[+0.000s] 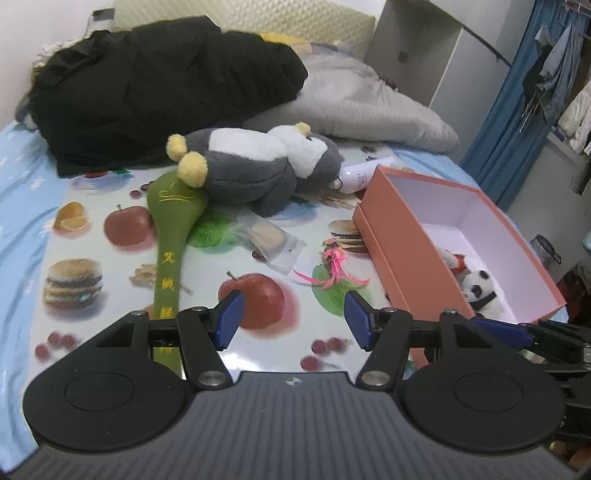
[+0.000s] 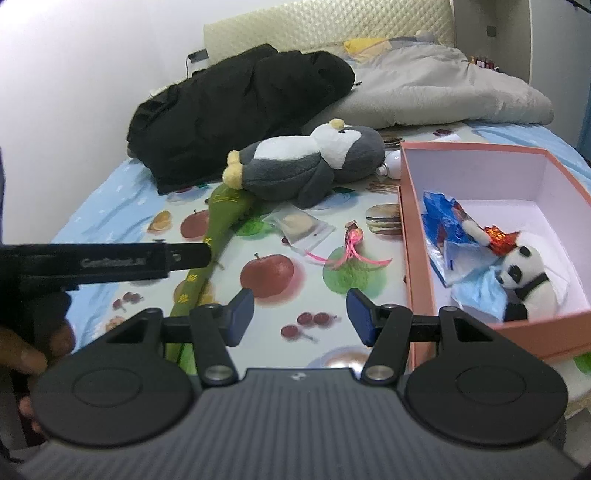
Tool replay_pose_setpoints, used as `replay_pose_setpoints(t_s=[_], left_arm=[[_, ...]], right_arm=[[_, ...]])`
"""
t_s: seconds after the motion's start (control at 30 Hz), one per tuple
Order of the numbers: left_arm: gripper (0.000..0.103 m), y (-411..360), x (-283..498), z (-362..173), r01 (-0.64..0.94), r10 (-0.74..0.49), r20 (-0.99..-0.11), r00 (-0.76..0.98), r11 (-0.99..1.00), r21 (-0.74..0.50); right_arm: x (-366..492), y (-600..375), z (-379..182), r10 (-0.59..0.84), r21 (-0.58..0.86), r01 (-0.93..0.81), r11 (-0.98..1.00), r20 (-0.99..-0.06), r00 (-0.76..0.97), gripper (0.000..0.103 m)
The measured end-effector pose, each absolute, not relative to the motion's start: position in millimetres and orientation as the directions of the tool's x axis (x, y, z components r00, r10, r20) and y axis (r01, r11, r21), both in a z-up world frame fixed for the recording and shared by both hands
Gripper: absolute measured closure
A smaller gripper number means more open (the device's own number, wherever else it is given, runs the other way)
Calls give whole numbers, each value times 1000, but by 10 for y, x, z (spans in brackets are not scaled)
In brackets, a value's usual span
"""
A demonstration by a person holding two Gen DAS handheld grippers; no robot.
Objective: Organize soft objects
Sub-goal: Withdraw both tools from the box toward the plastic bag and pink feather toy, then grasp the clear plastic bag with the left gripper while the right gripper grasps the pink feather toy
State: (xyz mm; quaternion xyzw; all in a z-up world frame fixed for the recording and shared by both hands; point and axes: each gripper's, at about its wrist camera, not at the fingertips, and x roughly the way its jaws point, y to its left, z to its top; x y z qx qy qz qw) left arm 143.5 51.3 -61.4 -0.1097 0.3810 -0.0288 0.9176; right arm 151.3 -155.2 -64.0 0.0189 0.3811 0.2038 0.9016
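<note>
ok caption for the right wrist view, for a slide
Open right gripper hovers over fruit-print cloth; grey penguin plush outside, panda plush inside pink box.

Fuzzy fleece penguin plush (image 1: 255, 166), glossy printed tablecloth (image 1: 110, 295), matt cardboard box (image 1: 399, 251).

Bedroom in a home. Bed with light blue sheet (image 1: 18, 192), partly covered by a fruit-and-burger print cloth (image 1: 110, 266). Quilted cream headboard (image 2: 332, 26) at the far end, grey padded blanket (image 1: 362, 99) and black coat (image 1: 155, 85) heaped before it. Plush penguin (image 1: 255, 162), long green cushion (image 1: 170, 236) and open pink box (image 1: 399, 243) holding a small toy panda (image 2: 524, 273) on the cloth. Blue curtain (image 1: 517, 122) and hanging clothes (image 1: 550, 74) far right; white wardrobe panel (image 1: 413, 48) beside them.
</note>
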Motion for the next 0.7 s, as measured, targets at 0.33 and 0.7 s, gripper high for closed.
replay_pose_setpoints(t_s=[0.33,0.7], left_arm=[[37,525,2373,-1017,93,-167,-746,644,986,-141],[37,679,3323,-1518,119,-160,-775,612,987,-110]], right_arm=[[2273,-1285,-970,326,145,-331,932,-733,597,47],[3073,-1076,-1438,272,113,-303,946,-784,557,50]])
